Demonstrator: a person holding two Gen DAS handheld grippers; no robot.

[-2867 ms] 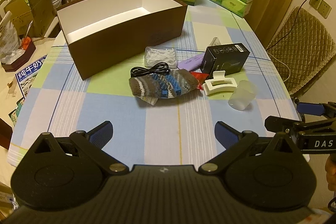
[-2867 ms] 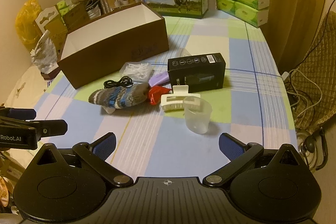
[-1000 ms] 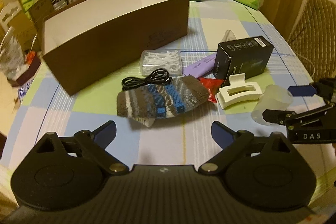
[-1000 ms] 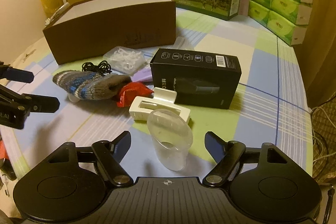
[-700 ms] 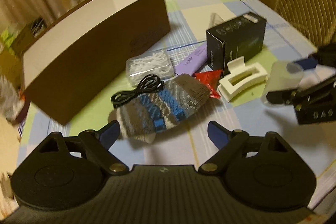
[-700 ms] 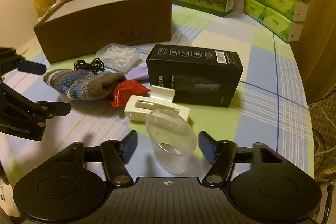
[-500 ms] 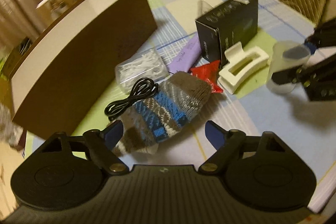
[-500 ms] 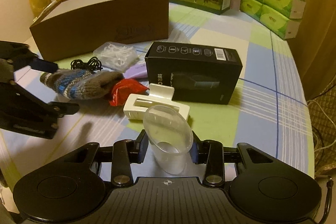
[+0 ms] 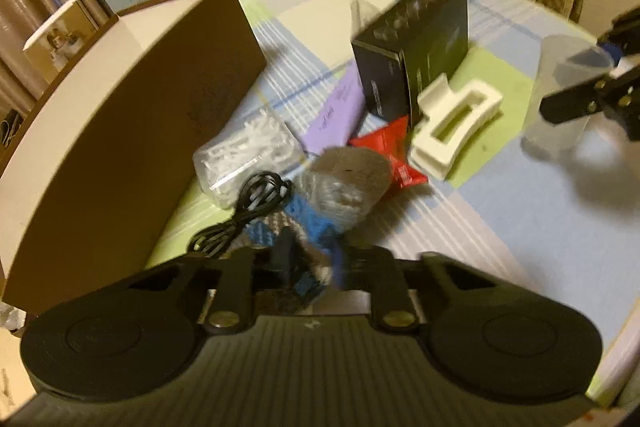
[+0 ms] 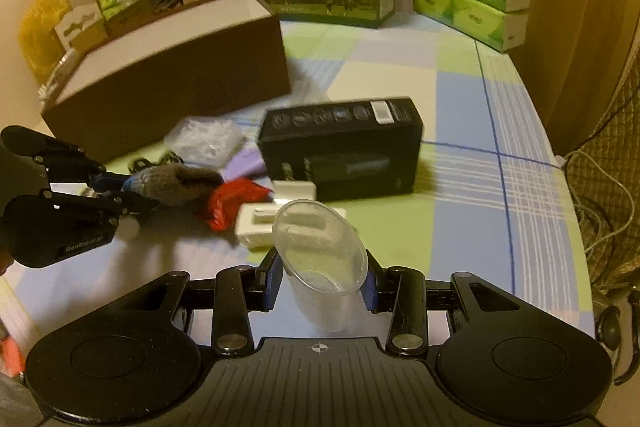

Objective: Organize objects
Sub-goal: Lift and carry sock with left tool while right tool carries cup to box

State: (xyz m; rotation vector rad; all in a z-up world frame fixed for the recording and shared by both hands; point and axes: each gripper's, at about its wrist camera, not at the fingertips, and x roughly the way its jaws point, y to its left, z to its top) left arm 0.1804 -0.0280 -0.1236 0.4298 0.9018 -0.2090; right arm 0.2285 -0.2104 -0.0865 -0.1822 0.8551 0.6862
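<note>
Checked cloth covers the counter [image 10: 460,147] below stacked tissue packs. Only the right wrist view shows the right hand-held gripper [image 10: 320,285] clamping the clear cup [image 10: 320,263], lower centre. The left hand-held gripper [image 9: 308,267], wide a second ago, has just closed on the striped sock [image 9: 336,187].

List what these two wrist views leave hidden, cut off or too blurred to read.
- Brown box interior: both views; its near wall hides the floor.
- Knitted sock near end: left wrist view; motion blur and the left gripper shut on it.
- Black carton print: both views; too blurred to read.
- Purple packet: partly under the carton.
- Clear cup base: right wrist view; the right gripper body covers it.
</note>
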